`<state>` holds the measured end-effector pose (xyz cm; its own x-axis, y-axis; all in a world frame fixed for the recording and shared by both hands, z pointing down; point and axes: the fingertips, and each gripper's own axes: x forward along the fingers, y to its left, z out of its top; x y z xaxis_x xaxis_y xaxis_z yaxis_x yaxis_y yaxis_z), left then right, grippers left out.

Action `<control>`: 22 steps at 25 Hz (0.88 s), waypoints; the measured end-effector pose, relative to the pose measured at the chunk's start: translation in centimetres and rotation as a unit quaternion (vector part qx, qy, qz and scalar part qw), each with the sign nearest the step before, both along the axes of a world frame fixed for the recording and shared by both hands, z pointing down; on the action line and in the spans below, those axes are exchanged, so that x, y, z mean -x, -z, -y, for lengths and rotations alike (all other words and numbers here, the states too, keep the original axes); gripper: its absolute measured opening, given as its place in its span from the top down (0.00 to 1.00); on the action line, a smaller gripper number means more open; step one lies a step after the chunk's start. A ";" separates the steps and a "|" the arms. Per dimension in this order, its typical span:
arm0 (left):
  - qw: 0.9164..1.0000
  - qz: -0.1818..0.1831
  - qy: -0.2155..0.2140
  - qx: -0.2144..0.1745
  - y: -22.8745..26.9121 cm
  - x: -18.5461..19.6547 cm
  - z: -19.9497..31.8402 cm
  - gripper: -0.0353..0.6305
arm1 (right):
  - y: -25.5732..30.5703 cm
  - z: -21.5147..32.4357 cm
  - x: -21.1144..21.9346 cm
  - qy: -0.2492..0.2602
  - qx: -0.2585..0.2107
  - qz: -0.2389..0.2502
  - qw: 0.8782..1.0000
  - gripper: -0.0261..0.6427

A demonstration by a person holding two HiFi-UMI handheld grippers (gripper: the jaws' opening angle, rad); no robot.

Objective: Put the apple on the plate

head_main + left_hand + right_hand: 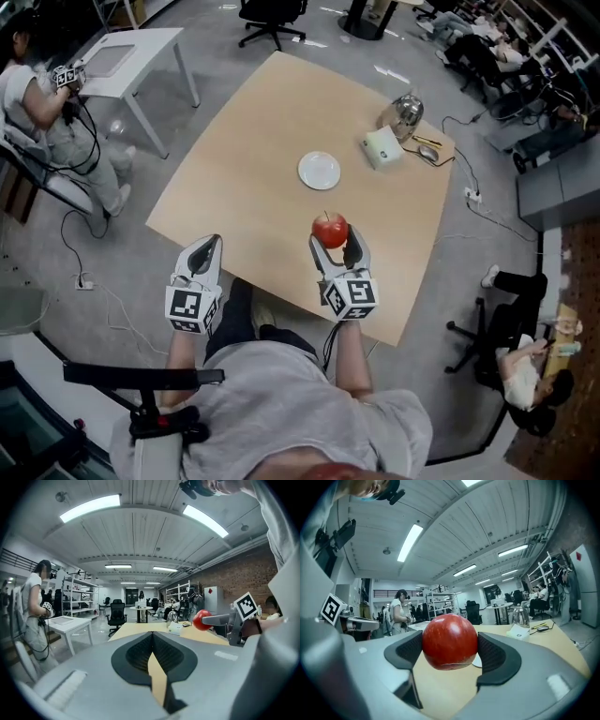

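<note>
The right gripper [336,240] is clamped on the red apple [329,230], its two dark pads pressing the fruit's sides, and holds it off the tan table [234,202], near the table's edge closest to the person. The white plate [319,171] lies bare around the middle of the table, at 12 o'clock from the apple and apart from it. The left gripper [204,251] is at 9 o'clock from the right one, over the table's near edge, with its jaws closed together and nothing between them. At 2 o'clock from the plate sit a small white box [382,147] and, just beyond it, a shiny kettle [406,112], both near the table's far corner. Off the table, at 10 o'clock, a person in a white top [37,103] stands beside a white desk [131,56].
</note>
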<state>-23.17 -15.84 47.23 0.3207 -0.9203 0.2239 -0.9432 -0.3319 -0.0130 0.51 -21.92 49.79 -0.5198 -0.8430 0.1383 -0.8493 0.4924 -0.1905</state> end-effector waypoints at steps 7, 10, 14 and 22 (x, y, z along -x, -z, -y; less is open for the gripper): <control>0.997 -0.007 -0.078 0.007 -1.9 -2.7 6.4 0.92 | -1.5 3.4 -2.9 -0.072 -0.002 -0.004 0.997 0.41; 0.995 -0.005 -0.102 0.016 -3.1 -3.0 9.3 0.92 | -2.8 5.4 -3.4 -0.095 0.005 -0.005 0.995 0.41; 0.991 -0.004 -0.125 0.039 -5.6 -3.6 12.0 0.92 | -4.9 8.0 -3.9 -0.112 0.017 -0.006 0.994 0.40; 0.985 -0.009 -0.147 0.091 -10.3 -3.9 16.2 0.92 | -9.3 13.5 -4.1 -0.122 0.042 -0.026 0.991 0.40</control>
